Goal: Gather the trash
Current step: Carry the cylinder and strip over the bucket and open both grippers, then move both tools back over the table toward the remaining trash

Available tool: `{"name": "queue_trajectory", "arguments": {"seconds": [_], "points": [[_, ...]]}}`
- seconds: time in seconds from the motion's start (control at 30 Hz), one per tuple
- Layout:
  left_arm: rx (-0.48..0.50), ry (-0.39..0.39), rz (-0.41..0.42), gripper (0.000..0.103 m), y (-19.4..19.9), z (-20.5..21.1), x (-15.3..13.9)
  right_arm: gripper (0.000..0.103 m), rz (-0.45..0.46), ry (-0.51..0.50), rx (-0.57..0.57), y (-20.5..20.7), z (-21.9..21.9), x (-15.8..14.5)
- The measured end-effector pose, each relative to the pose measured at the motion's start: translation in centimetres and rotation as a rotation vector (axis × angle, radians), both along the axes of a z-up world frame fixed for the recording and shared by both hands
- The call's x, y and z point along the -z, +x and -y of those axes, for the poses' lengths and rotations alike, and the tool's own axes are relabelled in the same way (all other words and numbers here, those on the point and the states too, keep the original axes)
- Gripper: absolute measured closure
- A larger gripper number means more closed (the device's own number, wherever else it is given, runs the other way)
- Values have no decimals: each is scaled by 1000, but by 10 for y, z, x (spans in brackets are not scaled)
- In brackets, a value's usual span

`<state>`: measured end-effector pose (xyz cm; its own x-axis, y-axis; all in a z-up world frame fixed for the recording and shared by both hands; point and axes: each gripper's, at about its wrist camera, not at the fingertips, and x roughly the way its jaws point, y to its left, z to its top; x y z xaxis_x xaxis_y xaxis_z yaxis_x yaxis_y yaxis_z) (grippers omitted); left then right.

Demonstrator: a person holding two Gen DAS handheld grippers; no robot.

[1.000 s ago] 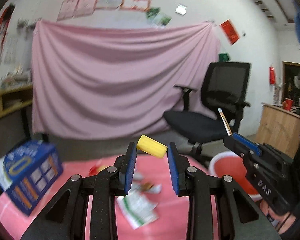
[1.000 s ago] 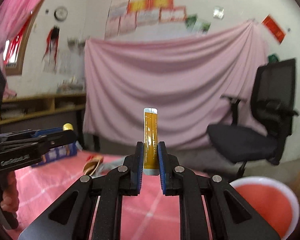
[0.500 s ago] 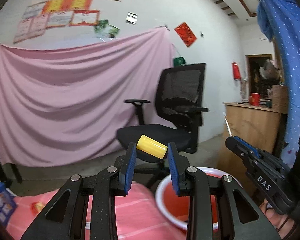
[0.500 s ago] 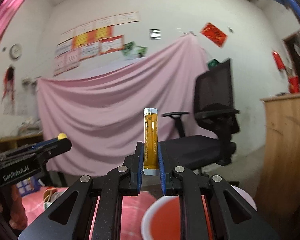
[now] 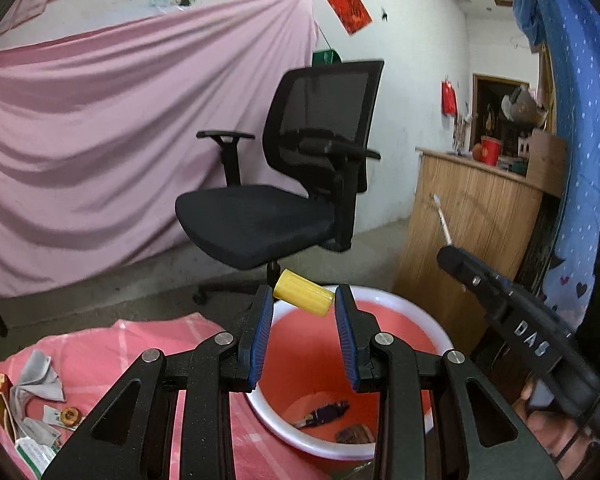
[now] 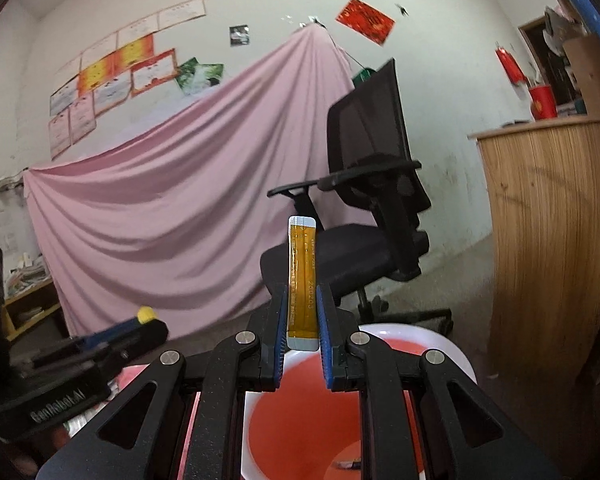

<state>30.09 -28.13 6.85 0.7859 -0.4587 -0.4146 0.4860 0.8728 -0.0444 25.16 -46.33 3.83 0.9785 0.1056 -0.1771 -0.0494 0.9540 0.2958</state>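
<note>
My left gripper point(image 5: 303, 300) is shut on a small yellow cylinder point(image 5: 303, 298), held at the fingertips above the red bin with a white rim point(image 5: 412, 314). My right gripper point(image 6: 302, 312) is shut on a thin orange sachet point(image 6: 300, 280) that stands upright between the pads, also over the red bin point(image 6: 400, 334). A few trash pieces point(image 5: 326, 412) lie in the bin's bottom. The right gripper also shows in the left wrist view point(image 5: 500, 300), with the sachet point(image 5: 441, 218) sticking up.
More wrappers and scraps point(image 5: 32, 376) lie on the pink cloth point(image 5: 148, 344) left of the bin. A black office chair point(image 5: 284, 184) stands behind the bin. A wooden counter point(image 5: 472, 232) is at the right. A pink sheet point(image 5: 120, 140) hangs on the back wall.
Both grippers have swung right from the pink cloth to above the red bin and tilted down toward it. Each still holds its item.
</note>
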Motion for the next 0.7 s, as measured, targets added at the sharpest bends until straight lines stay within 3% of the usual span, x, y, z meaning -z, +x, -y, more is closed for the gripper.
{"name": "queue_trajectory", "arguments": {"seconds": [0.3, 0.4, 0.53, 0.7], "points": [[3, 16, -100, 74, 13, 3, 23, 90, -81, 9, 0, 11, 4, 8], [-19, 12, -117, 55, 15, 1, 26, 90, -116, 14, 2, 15, 6, 12], [-34, -13, -139, 54, 17, -9, 30, 74, -143, 24, 0, 19, 9, 16], [-73, -26, -145, 54, 18, -22, 29, 74, -147, 13, -6, 20, 7, 16]]}}
